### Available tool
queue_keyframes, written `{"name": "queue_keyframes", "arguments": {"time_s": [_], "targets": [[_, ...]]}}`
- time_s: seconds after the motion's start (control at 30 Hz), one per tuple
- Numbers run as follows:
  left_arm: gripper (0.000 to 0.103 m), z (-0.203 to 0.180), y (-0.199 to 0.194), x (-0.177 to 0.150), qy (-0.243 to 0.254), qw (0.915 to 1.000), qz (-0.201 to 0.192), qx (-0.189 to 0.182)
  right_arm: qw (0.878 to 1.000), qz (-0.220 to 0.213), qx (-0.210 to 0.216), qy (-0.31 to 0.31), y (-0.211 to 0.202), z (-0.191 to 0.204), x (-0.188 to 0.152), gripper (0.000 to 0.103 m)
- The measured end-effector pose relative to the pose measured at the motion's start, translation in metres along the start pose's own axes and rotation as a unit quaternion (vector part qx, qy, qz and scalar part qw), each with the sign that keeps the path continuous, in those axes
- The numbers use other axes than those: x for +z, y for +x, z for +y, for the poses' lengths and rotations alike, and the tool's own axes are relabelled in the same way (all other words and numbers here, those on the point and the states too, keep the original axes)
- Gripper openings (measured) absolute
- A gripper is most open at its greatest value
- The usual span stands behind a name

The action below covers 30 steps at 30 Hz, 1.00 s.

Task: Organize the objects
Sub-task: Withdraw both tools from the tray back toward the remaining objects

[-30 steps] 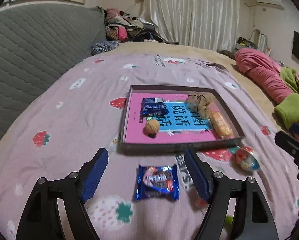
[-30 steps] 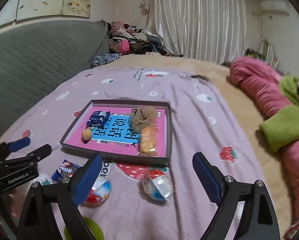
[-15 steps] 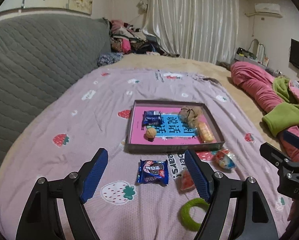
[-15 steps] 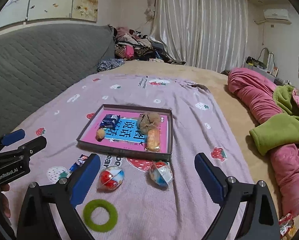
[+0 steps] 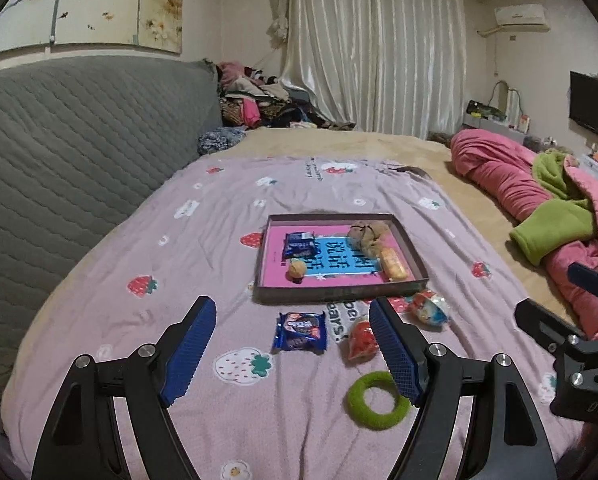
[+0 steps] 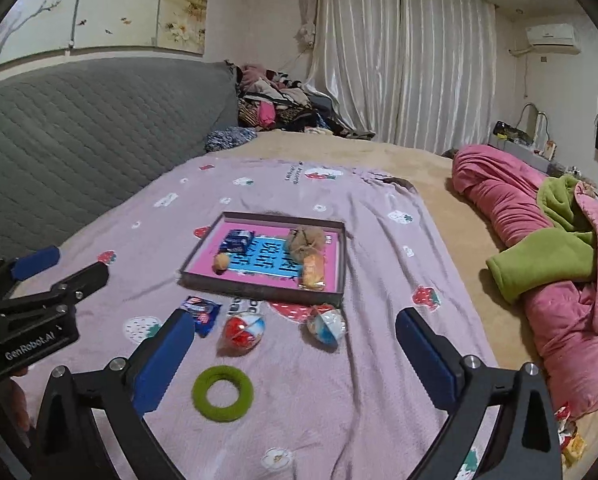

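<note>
A shallow brown tray (image 5: 339,294) with a pink floor sits on the strawberry blanket. It holds a blue packet (image 5: 299,243), a walnut (image 5: 297,269), a brown plush (image 5: 367,234) and a yellow cake (image 5: 393,264). In front of the tray lie a blue cookie packet (image 5: 300,331), two foil-wrapped balls (image 6: 245,330) (image 6: 327,326) and a green ring (image 6: 223,388). My left gripper (image 5: 291,302) hangs open above the cookie packet and holds nothing. My right gripper (image 6: 294,315) hovers over the balls; its jaws are opening and nothing is between them.
A grey quilted headboard (image 5: 79,140) runs along the left. A pink quilt and green blanket (image 6: 539,264) are heaped on the right. Clothes (image 5: 259,100) are piled at the far end before the curtain. Loose wrappers (image 6: 567,432) lie at the bed's right edge.
Both grippers have drawn back and risen, so the tray looks smaller and the green ring has come into view. The right jaws stand wider than before.
</note>
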State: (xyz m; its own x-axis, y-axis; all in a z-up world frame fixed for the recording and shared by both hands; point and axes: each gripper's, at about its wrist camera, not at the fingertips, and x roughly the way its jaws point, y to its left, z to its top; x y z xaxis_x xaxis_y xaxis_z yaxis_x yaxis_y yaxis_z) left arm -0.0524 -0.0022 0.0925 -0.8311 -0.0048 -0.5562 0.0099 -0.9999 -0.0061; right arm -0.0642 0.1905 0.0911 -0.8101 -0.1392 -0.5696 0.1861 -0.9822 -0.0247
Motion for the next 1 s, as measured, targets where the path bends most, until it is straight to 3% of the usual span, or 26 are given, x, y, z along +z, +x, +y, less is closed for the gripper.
{"name": "queue_keyframes", "arguments": {"time_s": [0.47,1.0], "targets": [[0.080,-0.004,-0.045,-0.009,0.009,0.9998,-0.016,0.011,1.000,-0.014,0.010,-0.012,-0.037,0.005,-0.010,0.102],[0.080,-0.011,-0.050,-0.032,0.014,0.9997,0.012,-0.017,1.000,0.007,0.000,-0.018,-0.046,0.001,-0.035,0.102]]}}
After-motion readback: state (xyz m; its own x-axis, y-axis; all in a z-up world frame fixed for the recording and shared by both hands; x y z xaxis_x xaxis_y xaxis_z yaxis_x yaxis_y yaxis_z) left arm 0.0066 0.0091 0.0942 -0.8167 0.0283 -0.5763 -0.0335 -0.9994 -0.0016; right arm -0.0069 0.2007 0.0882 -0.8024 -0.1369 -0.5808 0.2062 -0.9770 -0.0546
